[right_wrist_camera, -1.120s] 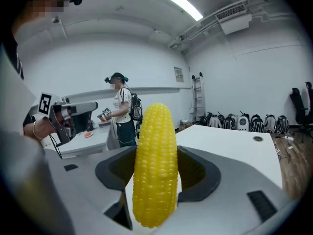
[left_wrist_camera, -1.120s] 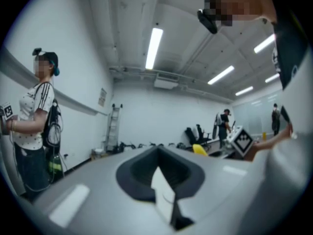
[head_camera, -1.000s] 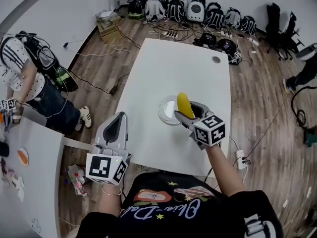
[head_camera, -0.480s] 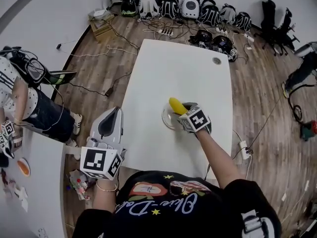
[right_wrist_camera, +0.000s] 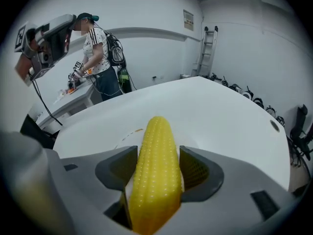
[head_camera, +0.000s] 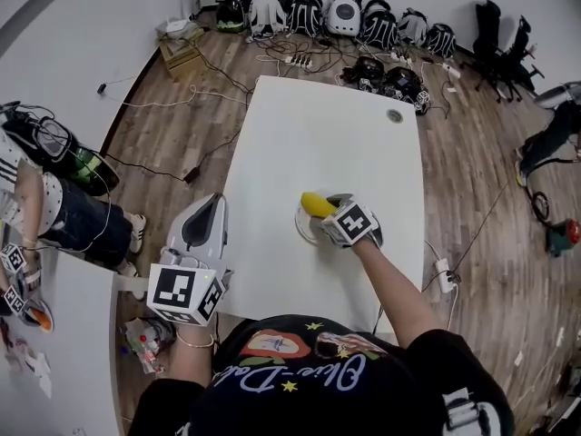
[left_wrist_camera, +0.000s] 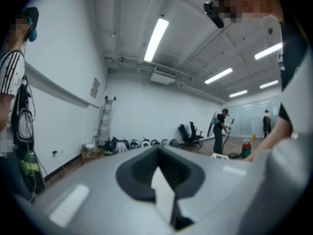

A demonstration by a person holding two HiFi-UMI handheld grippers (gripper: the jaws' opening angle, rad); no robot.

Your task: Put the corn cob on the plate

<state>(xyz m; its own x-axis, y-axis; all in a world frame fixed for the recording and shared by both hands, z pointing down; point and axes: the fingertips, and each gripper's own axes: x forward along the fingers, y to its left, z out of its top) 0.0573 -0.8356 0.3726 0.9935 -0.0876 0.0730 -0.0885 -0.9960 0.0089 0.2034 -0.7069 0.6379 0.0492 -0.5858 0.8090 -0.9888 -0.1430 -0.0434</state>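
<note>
The right hand-held gripper [right_wrist_camera: 156, 166] has its jaws clamped on the corn cob [head_camera: 317, 204], which pokes out past the jaw tips. The cob hangs low over the plate [head_camera: 302, 229] on the white table [head_camera: 327, 134]; I can't tell whether it touches the plate. The left hand-held gripper [head_camera: 204, 228] is well left of the plate, off the table's edge, jaws together on nothing.

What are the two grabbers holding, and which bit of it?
The right gripper grips the corn cob by its back half; the tip sticks out over the plate. The left gripper is shut and holds nothing.
</note>
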